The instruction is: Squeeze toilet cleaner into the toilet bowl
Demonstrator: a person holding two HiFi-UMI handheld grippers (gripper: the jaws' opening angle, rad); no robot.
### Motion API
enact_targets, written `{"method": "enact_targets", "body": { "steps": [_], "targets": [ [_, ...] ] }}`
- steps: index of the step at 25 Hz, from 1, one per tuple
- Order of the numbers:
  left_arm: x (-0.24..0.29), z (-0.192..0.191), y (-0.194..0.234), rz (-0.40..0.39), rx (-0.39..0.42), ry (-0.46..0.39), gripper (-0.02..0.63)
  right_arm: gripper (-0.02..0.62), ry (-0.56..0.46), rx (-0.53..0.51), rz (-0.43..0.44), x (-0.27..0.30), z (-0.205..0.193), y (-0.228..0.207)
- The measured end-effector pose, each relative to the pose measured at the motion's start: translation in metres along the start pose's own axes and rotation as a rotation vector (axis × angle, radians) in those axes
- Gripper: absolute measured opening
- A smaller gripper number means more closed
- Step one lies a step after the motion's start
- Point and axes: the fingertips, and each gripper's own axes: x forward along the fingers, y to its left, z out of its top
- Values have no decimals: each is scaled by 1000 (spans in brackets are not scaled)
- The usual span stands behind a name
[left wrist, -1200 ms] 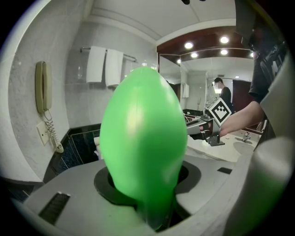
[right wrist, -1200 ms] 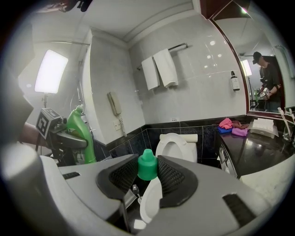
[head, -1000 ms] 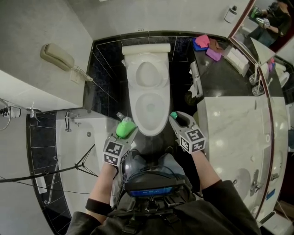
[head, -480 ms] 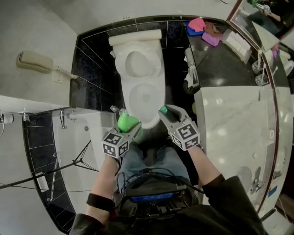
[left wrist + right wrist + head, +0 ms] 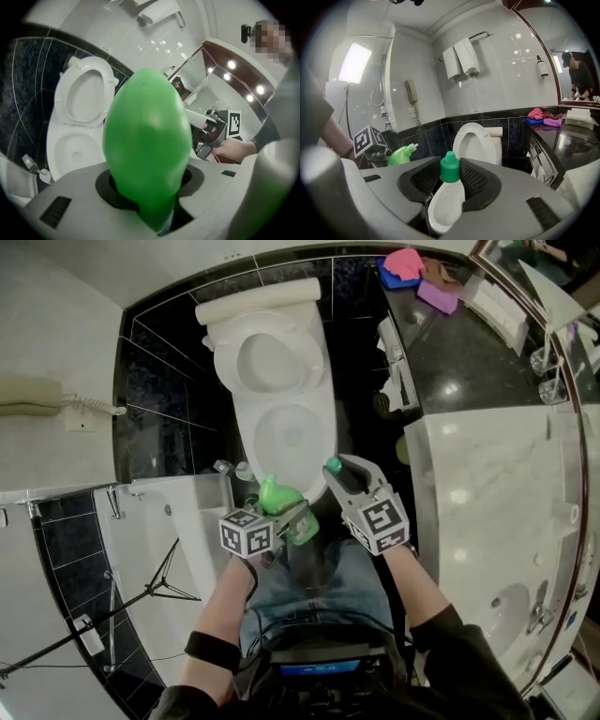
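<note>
Head view — how far along is the job?

Barely begun, I'd say. Left tongs [image 5: 292,518] are clenched on the green cleaner bottle [image 5: 145,140], at the near-left rim of the toilet bowl [image 5: 281,451]. Right tongs [image 5: 339,476] grasp a green cap [image 5: 450,168], seemingly the bottle's, just beside the near-right rim.

Any cleaner inside the bowl?

None visible — raised lid [image 5: 267,357] beyond it. Aiming and squeezing are left.

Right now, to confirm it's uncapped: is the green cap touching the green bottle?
Apart. The right gripper view shows the green cap in its jaws, the green bottle well left.
</note>
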Motion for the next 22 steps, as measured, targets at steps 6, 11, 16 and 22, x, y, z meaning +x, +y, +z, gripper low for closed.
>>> {"method": "enact_targets", "body": {
  "steps": [6,11,16,22],
  "targets": [
    [42,-29,54,-117,-118,7,186,147,-17,-6,-29,61,-38,-18],
    [70,-69,92,-182,-232,23,186,147,-7,-33,-44,96,-79,-28],
    [91,-102,125,-265,-309,55,186,147,-3,-39,-69,128,-116,-40],
    [115,-141,151,-338,-407,82,186,147,6,-37,-86,154,-156,-49]
  ]
}}
